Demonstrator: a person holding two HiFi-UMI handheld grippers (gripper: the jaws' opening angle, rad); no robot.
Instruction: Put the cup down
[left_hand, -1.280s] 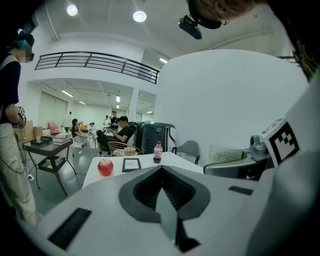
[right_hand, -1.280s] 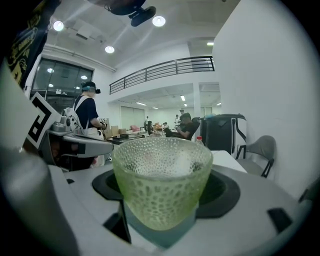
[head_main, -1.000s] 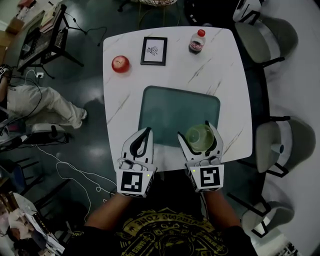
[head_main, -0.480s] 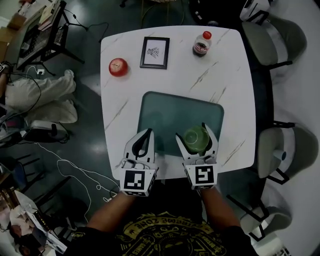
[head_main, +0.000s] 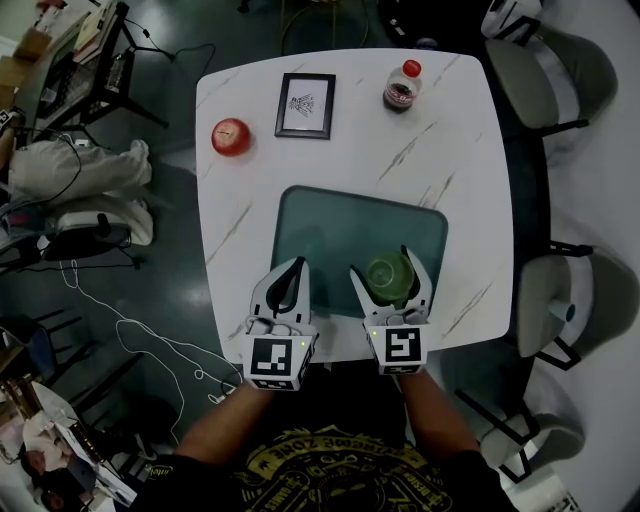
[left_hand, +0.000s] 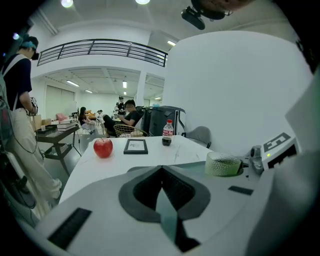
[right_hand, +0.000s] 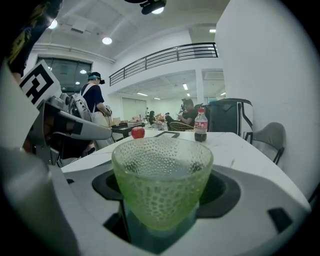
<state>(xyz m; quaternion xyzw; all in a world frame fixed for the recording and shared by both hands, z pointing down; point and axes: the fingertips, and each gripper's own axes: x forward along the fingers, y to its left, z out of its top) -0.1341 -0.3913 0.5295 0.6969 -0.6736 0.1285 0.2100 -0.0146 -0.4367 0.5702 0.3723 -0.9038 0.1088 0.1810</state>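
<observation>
A green dimpled glass cup (head_main: 390, 277) sits upright between the jaws of my right gripper (head_main: 381, 262), which is shut on it over the front right part of the teal mat (head_main: 350, 220). In the right gripper view the cup (right_hand: 161, 180) fills the gap between the jaws of that gripper (right_hand: 162, 200). Whether its base touches the mat I cannot tell. My left gripper (head_main: 296, 266) hovers over the mat's front left edge, shut with nothing in it. In the left gripper view its jaws (left_hand: 161, 175) meet, and the cup (left_hand: 223, 164) shows to the right.
On the white marble table (head_main: 460, 150) at the far side stand a red apple (head_main: 230, 136), a small picture frame (head_main: 306, 105) and a cola bottle (head_main: 401, 86). Grey chairs (head_main: 556, 300) line the right side. Cables lie on the floor (head_main: 120, 330) to the left.
The right gripper with the cup has sunk a little toward the mat and drifted slightly left. The left gripper has hardly moved.
</observation>
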